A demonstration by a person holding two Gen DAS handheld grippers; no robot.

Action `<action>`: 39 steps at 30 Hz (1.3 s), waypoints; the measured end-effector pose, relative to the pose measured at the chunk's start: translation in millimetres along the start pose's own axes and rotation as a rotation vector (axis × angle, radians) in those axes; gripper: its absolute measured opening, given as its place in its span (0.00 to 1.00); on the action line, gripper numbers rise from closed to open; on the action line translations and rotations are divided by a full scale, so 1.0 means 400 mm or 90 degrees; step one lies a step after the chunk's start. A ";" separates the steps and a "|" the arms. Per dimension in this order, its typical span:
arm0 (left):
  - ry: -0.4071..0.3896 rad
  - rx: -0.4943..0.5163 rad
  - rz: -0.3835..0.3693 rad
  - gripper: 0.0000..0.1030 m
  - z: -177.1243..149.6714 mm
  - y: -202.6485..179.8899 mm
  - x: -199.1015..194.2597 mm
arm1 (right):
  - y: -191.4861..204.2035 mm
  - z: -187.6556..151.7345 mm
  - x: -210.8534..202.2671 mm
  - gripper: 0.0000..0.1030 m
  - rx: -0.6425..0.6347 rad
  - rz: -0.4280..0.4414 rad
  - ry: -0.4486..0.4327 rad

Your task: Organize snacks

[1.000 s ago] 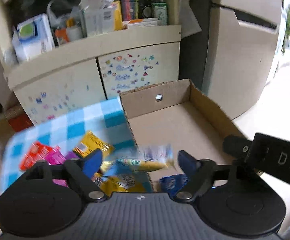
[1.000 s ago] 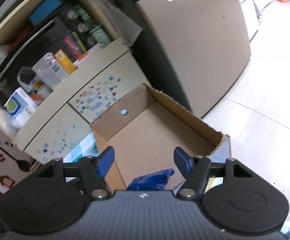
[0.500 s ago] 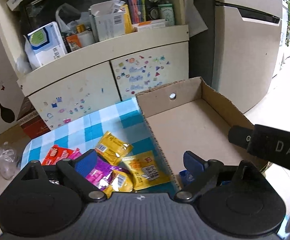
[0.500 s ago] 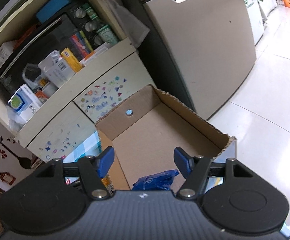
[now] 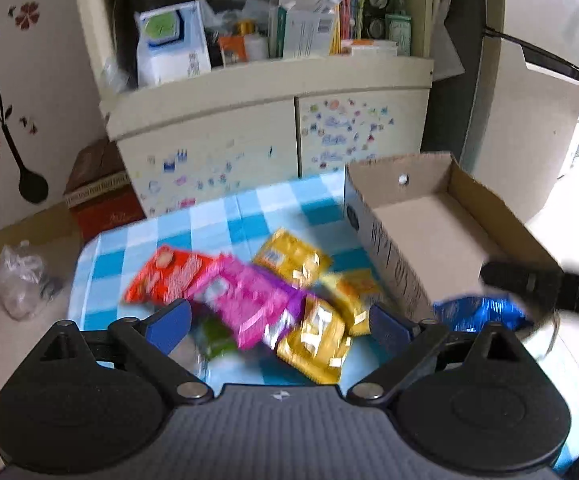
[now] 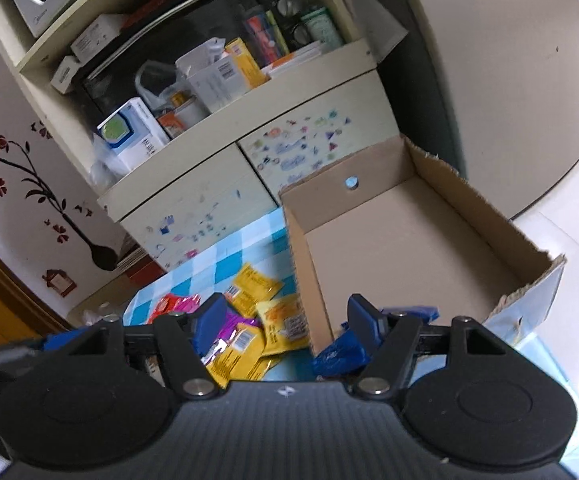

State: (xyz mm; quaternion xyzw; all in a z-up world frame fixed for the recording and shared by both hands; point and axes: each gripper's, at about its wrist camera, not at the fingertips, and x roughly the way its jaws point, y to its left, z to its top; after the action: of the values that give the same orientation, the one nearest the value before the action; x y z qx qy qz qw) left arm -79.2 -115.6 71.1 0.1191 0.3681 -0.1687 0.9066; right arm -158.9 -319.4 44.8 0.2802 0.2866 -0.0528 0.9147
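Blue-and-white checked cloth covers the bench (image 5: 217, 220), which stands before a cream cabinet (image 5: 249, 92) with stickered doors and a crowded shelf. Over its near edge the left claw (image 5: 279, 322) hangs spread wide with nothing between its blue pads; its jaws have just been opening. Beyond its tips lies the snack pile: a pink packet (image 5: 245, 300), a green one (image 5: 215, 336) half under it, an orange-red packet (image 5: 165, 276) towards the left edge, and three yellow packets (image 5: 313, 344) nearer the box. The cardboard box (image 5: 393, 256) sits at the right edge of the bench, open-topped, its floor bare except for a blue packet (image 5: 477, 312) in the near end. The right claw (image 6: 283, 320) is parted halfway and pinches nothing; its right pad sits in front of the blue packet (image 6: 341, 354), and whether they touch I cannot tell. Set against the frames a second ago, the left claw has swung away from the box and over the pile, and the yellow-and-white packet that blurred between its pads then is no longer there. The right view has swung too, now taking in the pile beside the box.
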 end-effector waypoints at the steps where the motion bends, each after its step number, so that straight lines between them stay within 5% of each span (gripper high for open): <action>1: 0.010 -0.001 -0.008 0.95 -0.023 0.001 0.005 | -0.002 0.000 -0.004 0.66 -0.001 -0.013 -0.005; 10: 0.124 0.030 -0.080 0.95 -0.181 -0.114 0.100 | -0.047 0.005 -0.027 0.66 0.033 -0.045 -0.030; 14: 0.128 0.087 -0.052 0.95 -0.217 -0.175 0.134 | -0.057 0.010 -0.028 0.66 0.045 -0.043 -0.032; 18: 0.127 0.044 -0.096 0.71 -0.218 -0.171 0.142 | -0.066 0.015 -0.032 0.66 0.058 -0.041 -0.034; 22: 0.117 0.041 -0.088 0.60 -0.212 -0.153 0.122 | -0.082 0.023 -0.043 0.66 0.075 -0.045 -0.041; 31: 0.044 -0.064 -0.117 0.60 -0.087 -0.063 0.037 | -0.127 0.045 -0.081 0.70 0.124 -0.055 -0.068; 39: -0.003 -0.078 -0.191 0.63 0.089 -0.172 0.074 | -0.160 0.058 -0.105 0.70 0.171 -0.076 -0.115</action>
State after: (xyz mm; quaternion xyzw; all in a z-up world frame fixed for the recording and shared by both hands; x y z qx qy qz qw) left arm -64.2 -197.1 68.8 0.0067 0.3895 -0.2796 0.8775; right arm -198.6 -388.3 53.0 0.3765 0.2096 -0.1696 0.8863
